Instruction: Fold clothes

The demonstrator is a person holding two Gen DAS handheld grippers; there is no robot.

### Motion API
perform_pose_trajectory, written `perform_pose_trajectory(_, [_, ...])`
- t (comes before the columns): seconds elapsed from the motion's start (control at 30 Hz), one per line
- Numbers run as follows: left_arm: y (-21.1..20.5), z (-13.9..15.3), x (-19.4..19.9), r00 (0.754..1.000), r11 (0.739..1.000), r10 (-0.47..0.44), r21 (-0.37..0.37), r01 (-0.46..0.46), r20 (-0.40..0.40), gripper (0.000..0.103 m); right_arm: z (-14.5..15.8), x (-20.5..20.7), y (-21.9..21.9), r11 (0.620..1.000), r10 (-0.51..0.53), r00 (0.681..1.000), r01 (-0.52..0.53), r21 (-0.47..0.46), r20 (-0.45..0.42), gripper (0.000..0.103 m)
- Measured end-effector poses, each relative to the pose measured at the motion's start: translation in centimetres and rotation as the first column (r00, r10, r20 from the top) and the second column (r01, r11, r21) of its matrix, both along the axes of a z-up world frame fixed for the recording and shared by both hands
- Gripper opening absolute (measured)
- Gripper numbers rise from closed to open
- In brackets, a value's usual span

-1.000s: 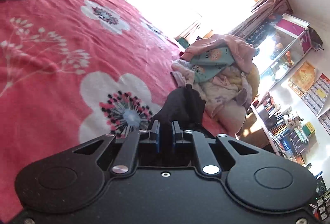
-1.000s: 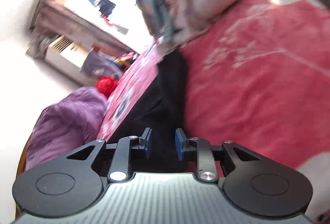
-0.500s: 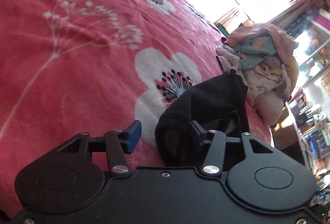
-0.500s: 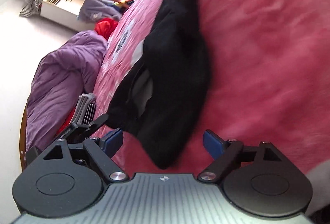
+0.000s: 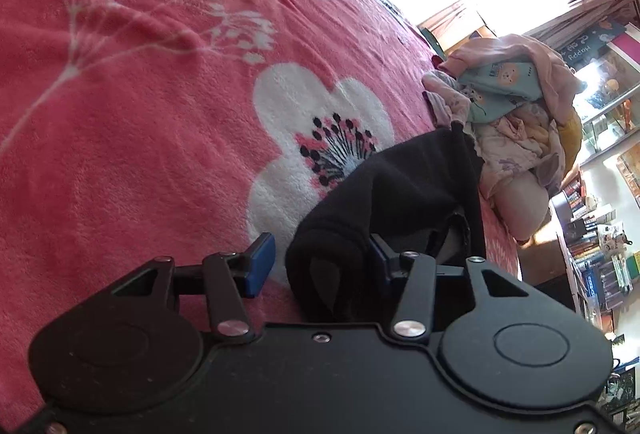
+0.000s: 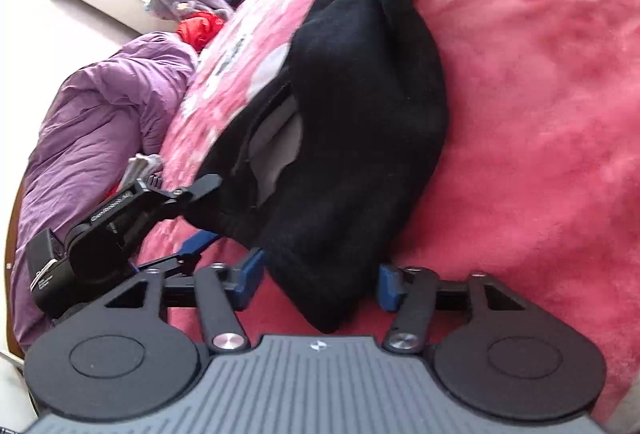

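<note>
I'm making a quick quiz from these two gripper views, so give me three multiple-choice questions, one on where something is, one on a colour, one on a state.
1. Where does the black garment lie?
A. on the pink floral blanket
B. on a shelf
C. on the floor

2. What colour is the quilt at the bed's edge?
A. green
B. purple
C. white

3. How do the right gripper fingers stand around the garment's end?
A. clamped shut on it
B. apart, either side of it
C. far from it

Answers: 1 A, it is spread on the blanket; 2 B, purple folds show; 3 B, gaps show beside both blue pads.
</note>
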State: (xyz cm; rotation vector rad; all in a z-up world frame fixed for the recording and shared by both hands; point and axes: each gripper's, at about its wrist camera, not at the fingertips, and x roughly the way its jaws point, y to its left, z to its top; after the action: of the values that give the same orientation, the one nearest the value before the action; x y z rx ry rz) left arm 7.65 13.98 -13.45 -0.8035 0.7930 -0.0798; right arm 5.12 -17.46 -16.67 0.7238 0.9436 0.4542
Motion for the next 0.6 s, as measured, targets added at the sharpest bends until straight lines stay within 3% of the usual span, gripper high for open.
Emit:
perform_pose_trajectory(0.1, [0.1, 0.1, -0.1, 1.000, 1.000, 0.008, 0.002, -0.008, 0.007, 0.032, -0.3, 0.2, 0.1, 0.999, -0.025, 1.000, 0.026, 0.045, -0.015, 0.074])
perform_pose_trajectory(0.27, [0.3, -0.1, -0.1, 1.000, 1.000, 0.025, 0.015, -0.025, 0.012, 0.023, -0.2, 1.3, 0.1, 0.995, -0.051, 0.995, 0.059, 0.087, -0.090, 0.075])
perform_pose_trajectory(0.37, [0.0, 0.4, -0.3, 0.999, 0.999, 0.007, 0.033, -0.008, 0.040, 0.011, 0.5, 1.0, 0.6, 0.998, -0.039, 0.998, 0.042, 0.057, -0.050, 0.075])
perform_pose_trajectory(0.4, [-0.1, 0.7, -0.5, 0.998, 0.999, 0.001, 0.040, -0.004, 0.057, 0.010, 0.7, 0.8, 0.8, 0.998, -0.033, 0.999, 0.035, 0.056, -0.033, 0.070])
perform_pose_trajectory(0.53, [-0.4, 2.0, -1.4, 0.992, 0.998, -0.019, 0.059, 0.011, 0.127, 0.009, 0.7, 1.5, 0.6, 0.994, -0.043, 0.999, 0.042, 0.103, 0.011, 0.027])
perform_pose_trajectory(0.6, [-0.5, 2.5, -1.9, 0.989, 0.999, -0.019, 0.049, 0.012, 0.147, 0.009, 0.7, 1.8, 0.2, 0.990, -0.057, 0.998, 0.054, 0.127, 0.017, 0.022])
